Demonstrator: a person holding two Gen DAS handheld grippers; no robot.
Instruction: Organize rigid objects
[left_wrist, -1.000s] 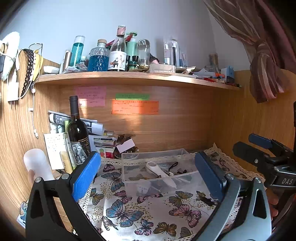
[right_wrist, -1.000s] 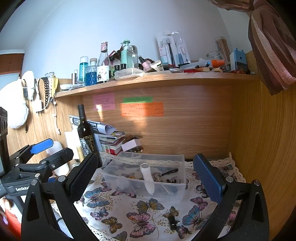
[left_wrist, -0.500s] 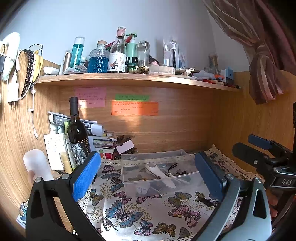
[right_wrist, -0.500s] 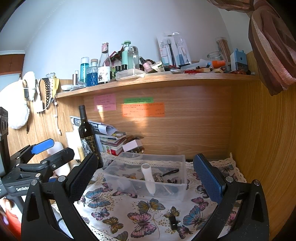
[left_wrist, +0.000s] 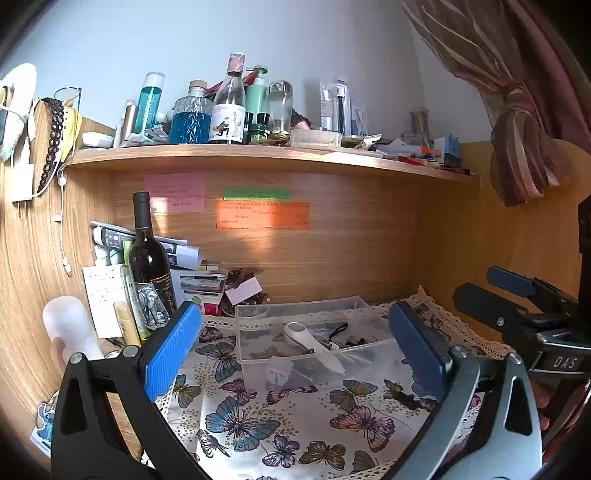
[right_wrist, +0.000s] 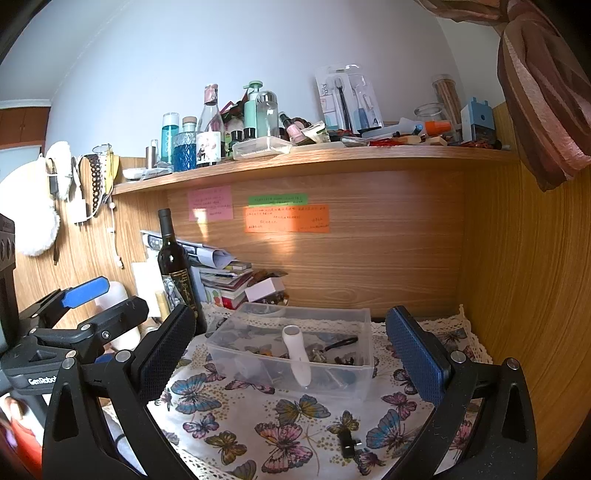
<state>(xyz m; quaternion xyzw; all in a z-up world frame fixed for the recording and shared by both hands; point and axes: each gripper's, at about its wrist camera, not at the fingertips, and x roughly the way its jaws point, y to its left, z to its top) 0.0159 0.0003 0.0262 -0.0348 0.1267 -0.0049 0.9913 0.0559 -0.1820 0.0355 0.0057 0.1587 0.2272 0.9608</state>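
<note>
Both cameras have shifted slightly. In the right wrist view, the shelf (right_wrist: 314, 155) and clear bin (right_wrist: 295, 354) sit lower in frame than one second earlier. In the left wrist view, the bin (left_wrist: 314, 339) also sits marginally lower and slightly left.

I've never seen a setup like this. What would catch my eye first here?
Probably the butterfly cloth covering the desk, with a clear box on it holding a white gadget and small dark bits. Left of the box stands a dark wine bottle against stacked papers, and the shelf above is crowded with bottles. Both tongs, left and right, are wide open and hold nothing.
</note>
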